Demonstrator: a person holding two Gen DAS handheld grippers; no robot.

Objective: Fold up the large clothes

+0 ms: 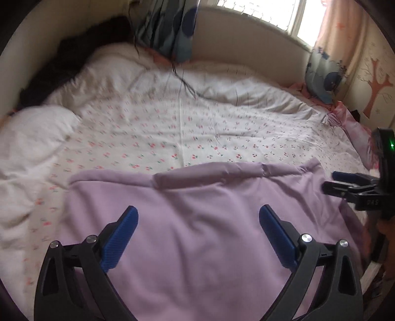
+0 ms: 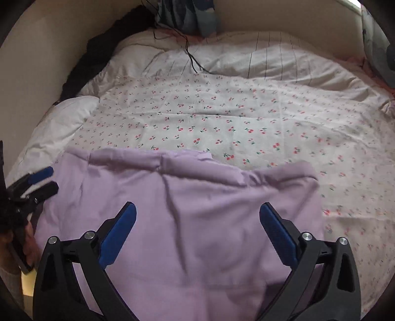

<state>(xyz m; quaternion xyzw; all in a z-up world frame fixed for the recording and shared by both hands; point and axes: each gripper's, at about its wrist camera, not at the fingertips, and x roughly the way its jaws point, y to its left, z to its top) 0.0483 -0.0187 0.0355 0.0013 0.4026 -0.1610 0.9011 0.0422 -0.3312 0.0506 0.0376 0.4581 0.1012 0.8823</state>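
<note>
A lilac garment (image 1: 197, 222) lies spread on the bed with its far edge folded into a thick band (image 1: 209, 176). My left gripper (image 1: 197, 212) hovers above its middle, open, with nothing between the blue pads (image 1: 123, 237). The right gripper (image 1: 332, 182) shows at the right edge of the left wrist view, over the garment's right side. In the right wrist view the same garment (image 2: 192, 217) fills the lower centre, and my right gripper (image 2: 197, 210) stands open above it, holding nothing. The left gripper (image 2: 47, 180) appears at that view's left edge, over the cloth's left side.
The bed carries a white sheet with small cherry prints (image 1: 187, 128), with white pillows (image 1: 32, 138) at the left and back. A dark garment (image 1: 74, 56) is heaped at the far left. Patterned curtains (image 1: 167, 27) hang by the window (image 1: 271, 12), and a thin black cable (image 2: 192, 59) trails over the bedding.
</note>
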